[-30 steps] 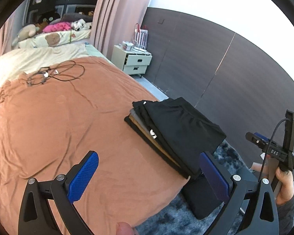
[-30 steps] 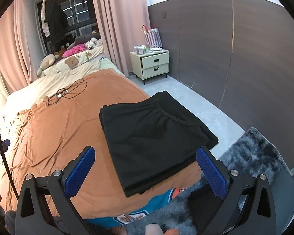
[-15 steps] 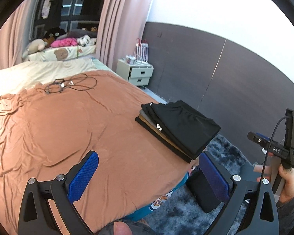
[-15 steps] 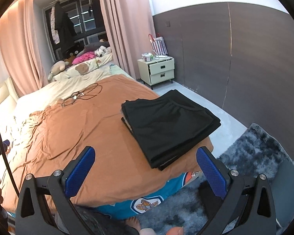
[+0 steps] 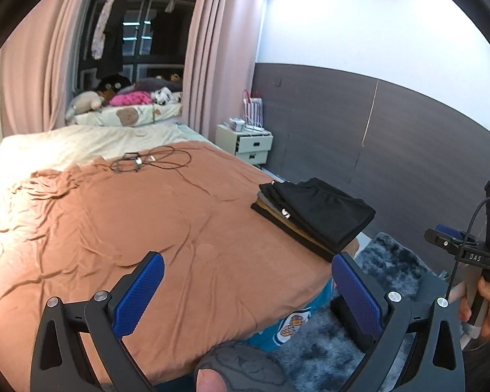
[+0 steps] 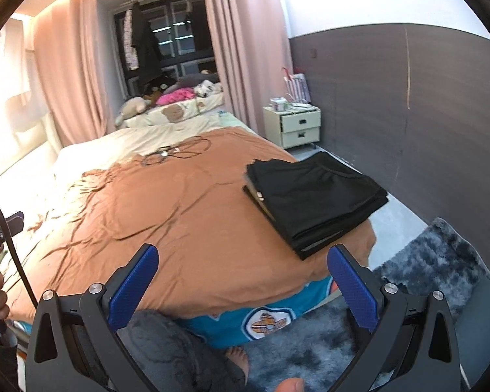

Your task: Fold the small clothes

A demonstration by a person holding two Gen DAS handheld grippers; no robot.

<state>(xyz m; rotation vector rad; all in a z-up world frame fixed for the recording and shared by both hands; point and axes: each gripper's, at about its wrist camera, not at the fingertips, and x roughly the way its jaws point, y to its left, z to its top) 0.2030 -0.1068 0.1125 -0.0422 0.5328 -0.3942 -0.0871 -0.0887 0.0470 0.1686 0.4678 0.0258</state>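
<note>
Both claws, left claw point(image 5: 248, 294) and right claw point(image 6: 243, 289), gape wide, holding nothing.

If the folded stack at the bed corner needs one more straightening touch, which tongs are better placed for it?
Right, probably. Both tongs are open, empty and clear of the bed. The folded stack sits just beyond the right tongs, near their right finger. From the left tongs it lies farther off.
</note>
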